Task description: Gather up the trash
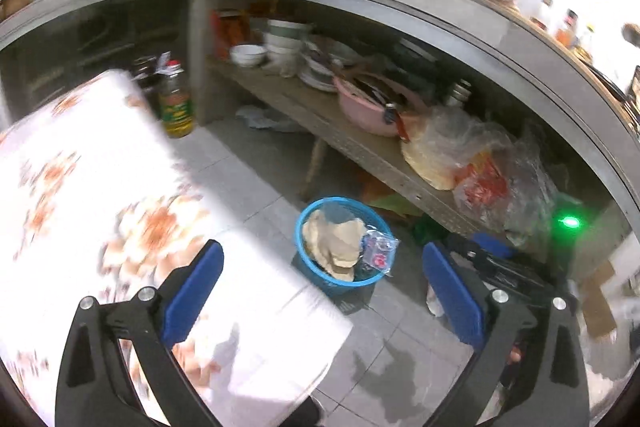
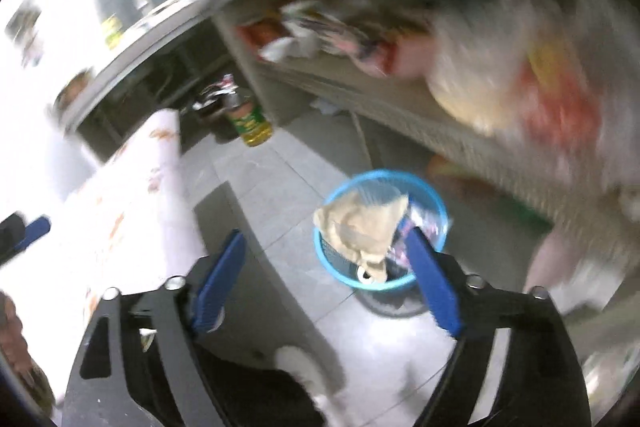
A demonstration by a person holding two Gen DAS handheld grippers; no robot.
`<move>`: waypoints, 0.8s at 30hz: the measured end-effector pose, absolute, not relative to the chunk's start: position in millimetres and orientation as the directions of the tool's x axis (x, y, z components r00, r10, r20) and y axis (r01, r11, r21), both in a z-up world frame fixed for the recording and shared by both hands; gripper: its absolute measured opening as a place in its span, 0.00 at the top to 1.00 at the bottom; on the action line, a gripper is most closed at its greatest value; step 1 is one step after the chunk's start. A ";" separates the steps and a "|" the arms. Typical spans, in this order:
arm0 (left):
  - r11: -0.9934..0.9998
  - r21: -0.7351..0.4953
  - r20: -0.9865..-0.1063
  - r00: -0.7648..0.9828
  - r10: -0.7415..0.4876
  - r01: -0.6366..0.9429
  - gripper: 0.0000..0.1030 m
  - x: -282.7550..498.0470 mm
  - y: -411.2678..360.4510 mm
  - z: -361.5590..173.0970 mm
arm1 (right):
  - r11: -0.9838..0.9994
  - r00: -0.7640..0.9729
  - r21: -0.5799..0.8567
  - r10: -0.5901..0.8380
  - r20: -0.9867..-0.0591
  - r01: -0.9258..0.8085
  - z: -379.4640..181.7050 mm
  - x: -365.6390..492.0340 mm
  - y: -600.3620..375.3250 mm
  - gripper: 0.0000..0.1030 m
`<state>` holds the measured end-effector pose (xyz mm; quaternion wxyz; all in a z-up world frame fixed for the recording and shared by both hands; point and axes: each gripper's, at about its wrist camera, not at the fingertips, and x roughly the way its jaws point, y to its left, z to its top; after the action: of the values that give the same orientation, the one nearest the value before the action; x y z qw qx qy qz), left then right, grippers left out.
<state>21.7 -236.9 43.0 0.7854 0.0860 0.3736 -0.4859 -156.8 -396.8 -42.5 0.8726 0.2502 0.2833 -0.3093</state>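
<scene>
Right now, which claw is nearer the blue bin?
Right. The right claw hangs open close above the bin, one finger overlapping its rim in view. The left claw, also open, sits farther back over the table edge.

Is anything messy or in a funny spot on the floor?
Yes. A crumpled white scrap lies on the floor tiles under the wooden shelf, not in the blue basket, which already holds tan paper.

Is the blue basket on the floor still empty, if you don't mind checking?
No, the blue basket already holds crumpled beige paper and a small plastic wrapper.
</scene>
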 end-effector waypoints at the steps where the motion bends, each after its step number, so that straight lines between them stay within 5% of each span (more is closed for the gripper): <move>1: 0.538 -0.230 -0.675 0.266 -0.688 0.811 0.05 18.8 -230.3 42.3 | 0.711 0.647 0.215 -0.416 -0.639 0.669 -35.5 -154.0 -386.2 0.12; 6: 0.667 -0.180 -0.709 0.374 -0.597 0.723 0.05 1.9 -208.8 29.7 | 0.775 0.653 0.059 -0.486 -0.581 0.629 -19.1 -149.3 -337.5 0.08; 16: 0.799 0.039 -0.678 0.604 -0.420 0.600 0.05 -23.2 -172.7 30.1 | 0.751 0.603 -0.037 -0.558 -0.571 0.660 -16.0 -154.5 -289.6 0.07; 24: 0.826 0.041 -0.737 0.576 -0.354 0.562 0.05 -45.3 -151.2 18.6 | 0.649 0.490 0.023 -0.549 -0.677 0.760 -15.0 -158.1 -269.7 0.07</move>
<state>-45.3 -151.2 18.6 0.8771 0.1365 0.3794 -0.2611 -158.1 -269.7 -15.0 0.8477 0.1617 0.3257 -0.3862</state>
